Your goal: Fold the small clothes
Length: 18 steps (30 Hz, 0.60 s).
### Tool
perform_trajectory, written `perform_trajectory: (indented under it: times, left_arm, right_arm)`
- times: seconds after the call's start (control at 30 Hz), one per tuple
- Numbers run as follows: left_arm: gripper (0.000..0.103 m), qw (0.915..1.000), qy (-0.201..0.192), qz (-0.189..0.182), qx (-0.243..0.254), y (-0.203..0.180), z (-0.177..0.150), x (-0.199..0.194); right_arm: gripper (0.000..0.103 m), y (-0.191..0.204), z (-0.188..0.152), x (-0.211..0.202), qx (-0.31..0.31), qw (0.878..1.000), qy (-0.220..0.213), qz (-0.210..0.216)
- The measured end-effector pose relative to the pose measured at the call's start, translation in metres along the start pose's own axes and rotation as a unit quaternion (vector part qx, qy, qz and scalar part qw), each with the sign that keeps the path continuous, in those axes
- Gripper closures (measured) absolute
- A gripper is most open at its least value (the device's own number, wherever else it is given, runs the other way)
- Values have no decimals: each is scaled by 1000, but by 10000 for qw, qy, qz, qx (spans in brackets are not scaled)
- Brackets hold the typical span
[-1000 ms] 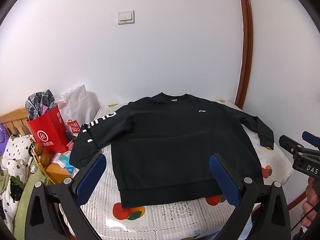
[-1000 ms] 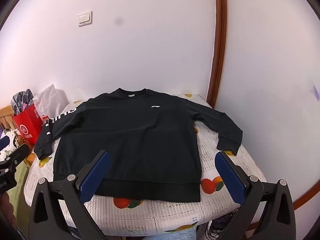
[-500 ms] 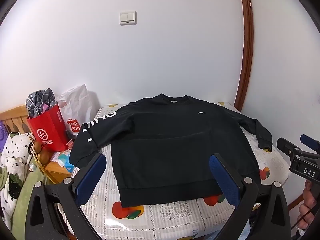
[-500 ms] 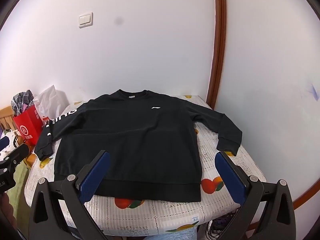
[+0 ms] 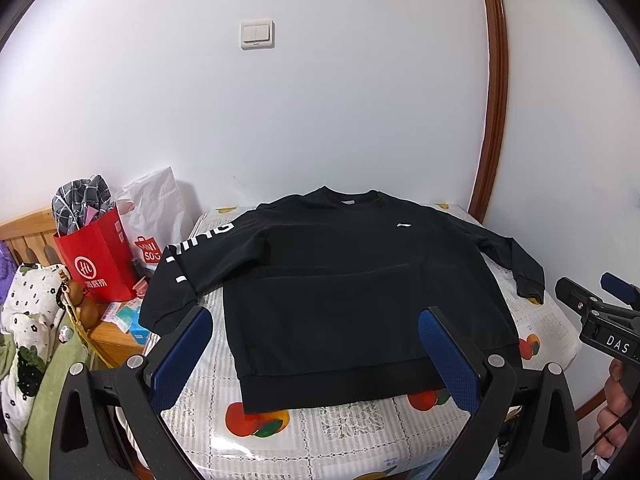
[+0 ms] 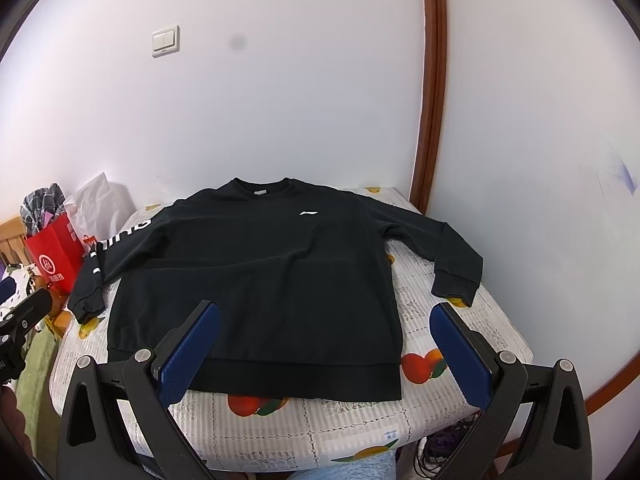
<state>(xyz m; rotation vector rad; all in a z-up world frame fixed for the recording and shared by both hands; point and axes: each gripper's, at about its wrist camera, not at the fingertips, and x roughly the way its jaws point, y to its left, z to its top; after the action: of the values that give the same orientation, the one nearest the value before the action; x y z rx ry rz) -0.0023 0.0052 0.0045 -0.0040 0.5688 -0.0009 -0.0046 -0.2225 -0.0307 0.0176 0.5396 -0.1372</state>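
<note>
Jaws wide and empty, left gripper (image 5: 316, 344) and right gripper (image 6: 326, 336) hover level before the flat black sweatshirt (image 6: 256, 280).

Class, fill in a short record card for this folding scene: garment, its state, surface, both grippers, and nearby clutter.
garment: black sweatshirt
state: spread flat, front up, unfolded, sleeves out to the sides
surface: table with fruit-print cloth
left gripper: jaws open, holding nothing, short of the hem
right gripper: jaws open, holding nothing, short of the hem
clutter: red paper bag and white plastic bag left of the table
</note>
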Motion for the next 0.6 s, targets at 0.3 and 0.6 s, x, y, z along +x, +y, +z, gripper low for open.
perform_trajectory:
  times: [0.3,0.6]
  left_arm:
    - [0,10000,-17,41,6,1,-1,-3]
    - [0,10000,-21,62,4,5,0,-3]
  right_arm:
    - [0,-2,0,-1,7,10000,-1,-15]
    - [0,-4,-1,0,41,10000,10,-27]
